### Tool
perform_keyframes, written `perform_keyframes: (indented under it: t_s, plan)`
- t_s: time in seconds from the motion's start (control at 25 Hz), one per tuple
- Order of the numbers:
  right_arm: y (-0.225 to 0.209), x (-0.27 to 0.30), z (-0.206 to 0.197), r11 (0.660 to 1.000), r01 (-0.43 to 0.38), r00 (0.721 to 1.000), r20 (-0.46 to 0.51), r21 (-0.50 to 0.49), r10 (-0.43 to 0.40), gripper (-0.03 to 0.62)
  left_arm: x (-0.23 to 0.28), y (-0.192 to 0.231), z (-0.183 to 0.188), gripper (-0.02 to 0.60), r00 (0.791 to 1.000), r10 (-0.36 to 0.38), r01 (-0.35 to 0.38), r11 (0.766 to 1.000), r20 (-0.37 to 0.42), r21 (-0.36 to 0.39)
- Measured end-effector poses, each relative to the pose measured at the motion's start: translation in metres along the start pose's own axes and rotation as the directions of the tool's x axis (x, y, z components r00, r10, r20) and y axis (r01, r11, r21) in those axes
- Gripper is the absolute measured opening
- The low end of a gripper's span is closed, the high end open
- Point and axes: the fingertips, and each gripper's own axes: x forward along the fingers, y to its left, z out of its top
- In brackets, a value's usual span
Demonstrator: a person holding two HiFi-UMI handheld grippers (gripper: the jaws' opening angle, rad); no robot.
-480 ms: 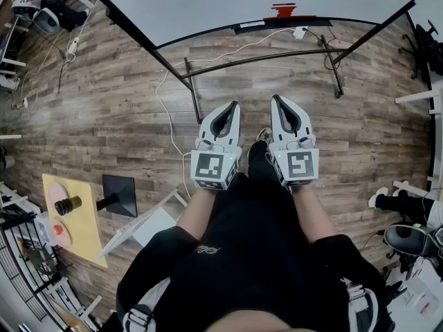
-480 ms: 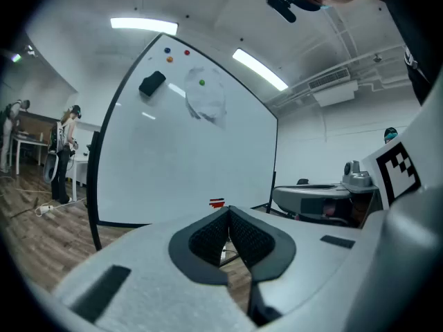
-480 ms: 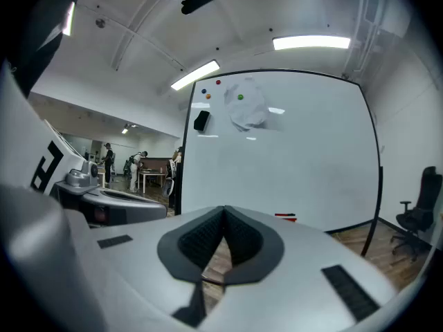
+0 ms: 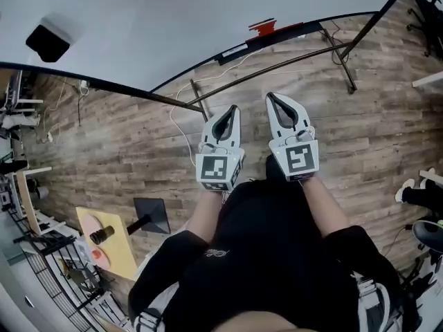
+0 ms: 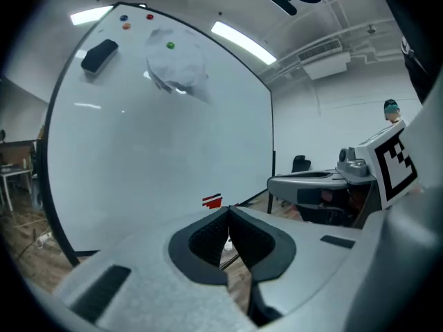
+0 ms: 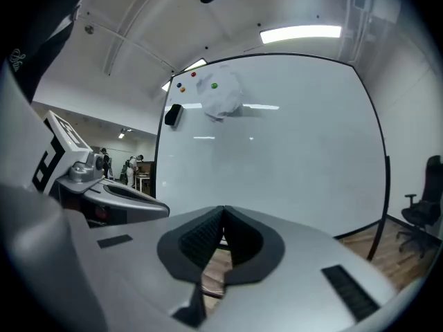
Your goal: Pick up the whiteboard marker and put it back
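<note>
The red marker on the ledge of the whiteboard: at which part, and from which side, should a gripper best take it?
Probably mid-barrel, coming from the front and a little above. The red marker seems to lie along the ledge, with the whiteboard right behind it, so only the front is free. Its cap end is too small to tell.

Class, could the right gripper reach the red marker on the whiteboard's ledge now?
Probably not yet: nothing blocks the way, but the right gripper is short of the marker, jaws shut.

readable text: none | shirt (image 4: 263,268) logo: small pale script (too small to make out)
</note>
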Motion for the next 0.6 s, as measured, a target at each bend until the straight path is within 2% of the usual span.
perform_keyframes:
  t_s: [0.08,0.24,0.4,0.6]
  plan:
    - [-0.020,0.006,-0.006,1.000,-0.007,1.000,-0.005,0.018,0.007,0.003,0.021,-0.005,0.001,0.006,0.999,-0.004,0.005,1.000,-0.031,0.019]
    - [-0.042,0.014,-0.006,0.992,-0.017,1.000,-0.024,0.126,0.020,0.003,0.048,-0.012,0.001,0.006,0.996,-0.007,0.012,0.998,-0.085,0.065]
    - [-0.068,0.015,-0.020,0.994,-0.008,1.000,-0.005,0.105,0.009,0.003,0.073,-0.023,-0.003,0.006,0.989,-0.030,0.045,0.994,-0.148,0.099]
    - [-0.094,0.028,-0.040,0.994,-0.001,0.999,-0.040,0.114,0.006,0.003,0.108,-0.020,-0.016,0.008,0.973,-0.034,0.062,0.991,-0.228,0.115]
